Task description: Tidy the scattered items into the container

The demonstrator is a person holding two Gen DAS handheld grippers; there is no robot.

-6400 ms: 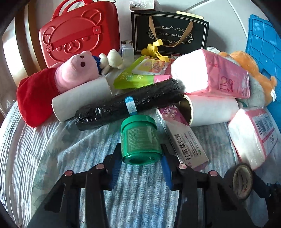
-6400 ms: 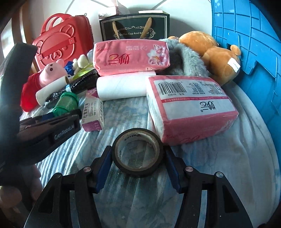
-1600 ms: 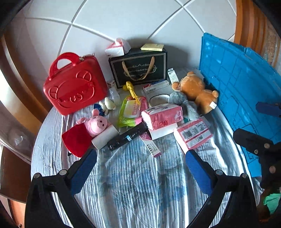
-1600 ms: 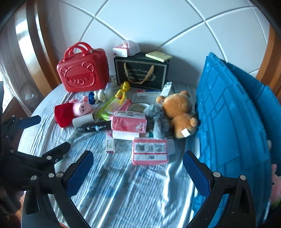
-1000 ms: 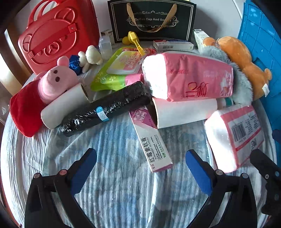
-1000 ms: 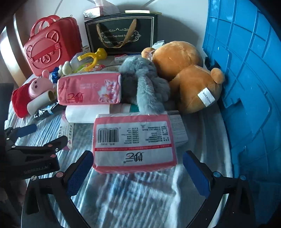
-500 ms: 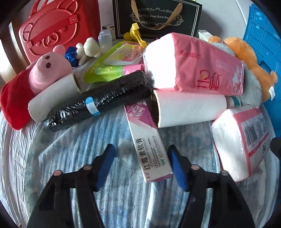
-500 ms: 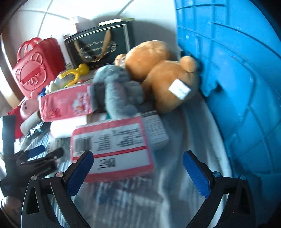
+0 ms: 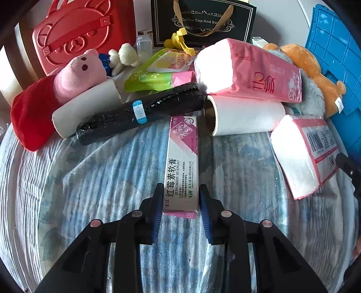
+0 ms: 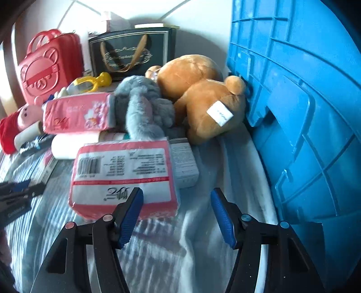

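Note:
In the left wrist view my left gripper is shut on the near end of a long pink-and-white ointment box, which lies on the striped cloth. In the right wrist view my right gripper hovers low over the cloth with its jaws closing. Its left finger overlaps the near edge of a pink tissue pack, whose right corner lies between the jaws, and no pad presses on it. The blue crate rises just to the right of that gripper.
A white small box, grey plush and brown bear crowd behind the pack. Also behind are a black roll, white rolls, a pig plush, red case and black bag.
The left jaws came in from wide open and closed on the ointment box. The right jaws narrowed from wide open while that gripper edged nearer the tissue pack.

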